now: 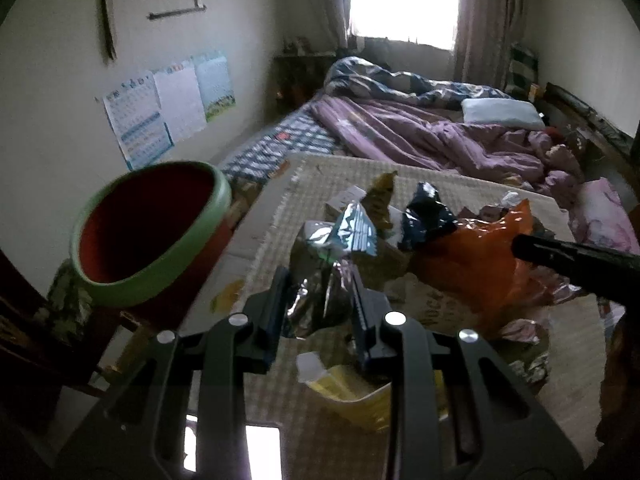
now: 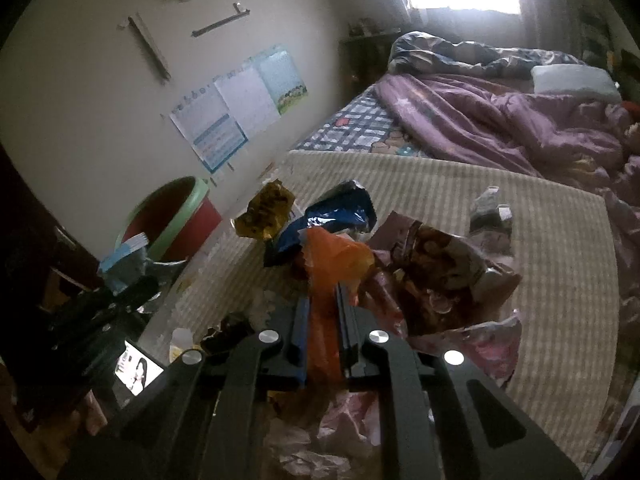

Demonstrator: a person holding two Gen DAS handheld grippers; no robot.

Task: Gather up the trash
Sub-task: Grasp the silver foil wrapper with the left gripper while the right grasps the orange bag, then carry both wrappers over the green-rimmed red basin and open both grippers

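1. Left gripper [image 1: 320,280]: fingers clamped on a crumpled silver foil wrapper [image 1: 320,304], which sits at the near edge of the litter pile.
2. Right gripper [image 2: 322,312]: fingers pinched tight on an orange plastic bag [image 2: 332,264] at the pile's centre.
3. Litter pile lies on a beige woven mat [image 2: 520,200]; a dark blue packet [image 2: 340,212] and a yellow wrapper [image 2: 264,212] rest on its far side.
4. Red bin with green rim [image 1: 152,232] stands left of the mat, beside the wall.
5. Bed with purple quilt [image 1: 420,136] occupies the far right.
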